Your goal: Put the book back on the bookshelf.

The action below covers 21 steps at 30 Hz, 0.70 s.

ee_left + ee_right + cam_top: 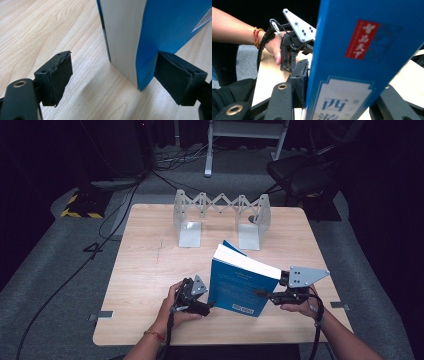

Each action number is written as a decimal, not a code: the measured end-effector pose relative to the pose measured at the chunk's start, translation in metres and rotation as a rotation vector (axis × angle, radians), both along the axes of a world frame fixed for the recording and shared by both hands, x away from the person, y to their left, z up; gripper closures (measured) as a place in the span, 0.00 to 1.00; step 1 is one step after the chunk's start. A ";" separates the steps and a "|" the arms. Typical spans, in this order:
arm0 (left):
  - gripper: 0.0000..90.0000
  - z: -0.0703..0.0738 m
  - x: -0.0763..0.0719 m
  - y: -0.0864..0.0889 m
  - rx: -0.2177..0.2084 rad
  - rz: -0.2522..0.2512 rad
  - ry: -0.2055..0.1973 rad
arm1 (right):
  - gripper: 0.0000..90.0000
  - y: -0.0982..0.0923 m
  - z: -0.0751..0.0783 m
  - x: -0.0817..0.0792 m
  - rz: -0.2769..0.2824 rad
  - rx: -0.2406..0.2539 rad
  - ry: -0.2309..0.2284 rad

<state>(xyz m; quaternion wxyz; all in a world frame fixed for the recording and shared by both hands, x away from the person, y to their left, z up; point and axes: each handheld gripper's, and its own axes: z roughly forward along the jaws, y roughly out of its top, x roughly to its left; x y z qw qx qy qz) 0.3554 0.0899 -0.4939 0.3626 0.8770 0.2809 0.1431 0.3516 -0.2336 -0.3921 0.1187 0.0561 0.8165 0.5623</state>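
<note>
While standing tilted on the table (150, 265) between both hands, book (239, 282) kept upright by grip at spine side. Left gripper (112, 75): jaws wide, straddling the page-edge corner, right pad just at the cover. Right gripper (272, 295): jaws clamped on spine, nearer for carrying.

- The worktop (145, 270) is light wood with round corners.
- A grey carpet floor (45, 270) lies all around it.
- Black cables (107, 215) run across the floor on the left.
- A yellow and black striped block (82, 206) sits on the floor at the far left.
- A black chair (300, 175) stands at the far right.
- White legs of a stand (209, 150) rise at the back.
- The room behind is very dark.
</note>
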 end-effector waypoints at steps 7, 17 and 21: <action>0.16 -0.005 0.004 0.004 0.004 0.002 0.054 | 0.61 0.009 0.005 -0.002 -0.037 0.010 -0.013; 0.13 -0.008 0.011 0.005 -0.015 0.043 0.069 | 0.63 0.015 0.011 -0.003 -0.058 -0.018 -0.018; 0.13 -0.008 0.012 0.005 -0.003 0.074 0.041 | 0.64 0.019 0.011 0.000 -0.094 -0.015 -0.006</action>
